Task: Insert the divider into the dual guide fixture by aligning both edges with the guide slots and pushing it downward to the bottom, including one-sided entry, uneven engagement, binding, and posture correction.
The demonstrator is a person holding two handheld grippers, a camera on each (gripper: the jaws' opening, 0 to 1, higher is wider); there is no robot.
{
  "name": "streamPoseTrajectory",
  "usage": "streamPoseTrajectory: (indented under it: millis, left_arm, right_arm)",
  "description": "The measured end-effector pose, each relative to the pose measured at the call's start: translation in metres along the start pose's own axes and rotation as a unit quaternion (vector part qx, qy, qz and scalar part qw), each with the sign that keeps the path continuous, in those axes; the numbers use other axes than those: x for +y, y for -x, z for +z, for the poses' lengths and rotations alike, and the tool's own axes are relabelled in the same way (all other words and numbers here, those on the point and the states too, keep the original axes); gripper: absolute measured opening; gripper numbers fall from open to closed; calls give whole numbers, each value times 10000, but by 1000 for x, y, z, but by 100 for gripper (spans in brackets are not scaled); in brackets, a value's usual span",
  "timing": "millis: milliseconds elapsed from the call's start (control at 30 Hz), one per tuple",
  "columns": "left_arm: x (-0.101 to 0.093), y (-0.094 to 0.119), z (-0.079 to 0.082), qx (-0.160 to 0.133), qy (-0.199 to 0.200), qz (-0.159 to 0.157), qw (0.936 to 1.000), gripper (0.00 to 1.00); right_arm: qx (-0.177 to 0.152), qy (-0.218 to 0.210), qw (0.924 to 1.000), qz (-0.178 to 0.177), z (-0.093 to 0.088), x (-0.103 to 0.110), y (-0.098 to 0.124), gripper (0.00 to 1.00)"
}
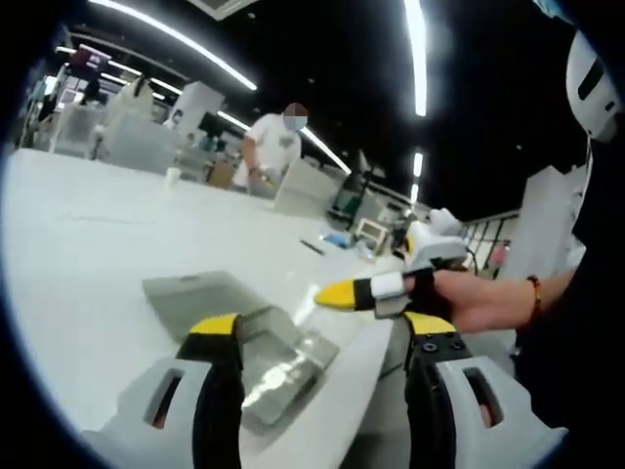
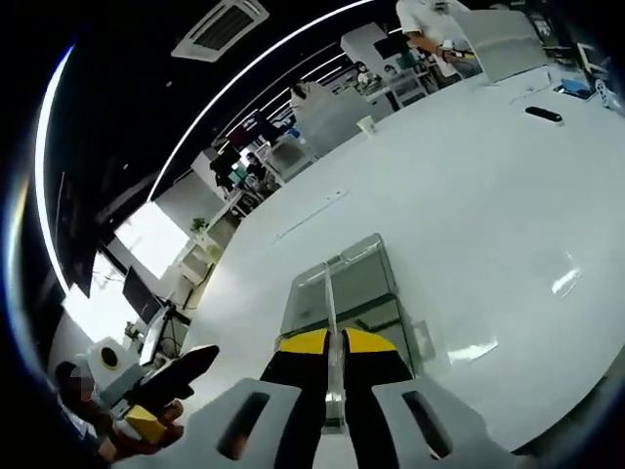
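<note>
Your right gripper (image 2: 332, 344) clamps the divider (image 2: 330, 303) edge-on, long axis running away over the fixture (image 2: 356, 288) | your left gripper (image 1: 322, 337) gapes, idle | white table (image 2: 488, 195)

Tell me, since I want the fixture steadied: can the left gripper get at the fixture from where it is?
Probably yes. The left gripper is open, holds nothing, and the fixture lies on the white table just ahead of it with nothing between. The right gripper, shut on the divider, works from another side.
</note>
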State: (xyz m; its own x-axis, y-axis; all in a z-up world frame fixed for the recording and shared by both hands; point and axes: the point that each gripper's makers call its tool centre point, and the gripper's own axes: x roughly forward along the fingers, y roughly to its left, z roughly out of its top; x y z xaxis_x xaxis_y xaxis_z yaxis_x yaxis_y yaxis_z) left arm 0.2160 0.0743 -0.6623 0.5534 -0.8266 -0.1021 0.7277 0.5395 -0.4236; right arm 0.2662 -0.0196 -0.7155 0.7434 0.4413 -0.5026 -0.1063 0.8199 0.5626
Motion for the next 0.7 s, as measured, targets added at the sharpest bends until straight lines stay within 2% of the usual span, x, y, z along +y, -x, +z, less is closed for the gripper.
streamPoseTrajectory:
  millis: [267, 600, 700]
  left_arm:
    - [5, 0, -2, 66, -39, 52, 10000, 66]
    - [10, 3, -5, 75, -135, 125, 9998, 76]
    - [11, 3, -1, -30, -188, 130, 9997, 77]
  right_arm:
    - [94, 43, 9998, -159, -4, -6, -8, 0]
    - [191, 104, 9994, -280, -9, -11, -16, 0]
    - [252, 86, 9992, -298, -13, -13, -19, 0]
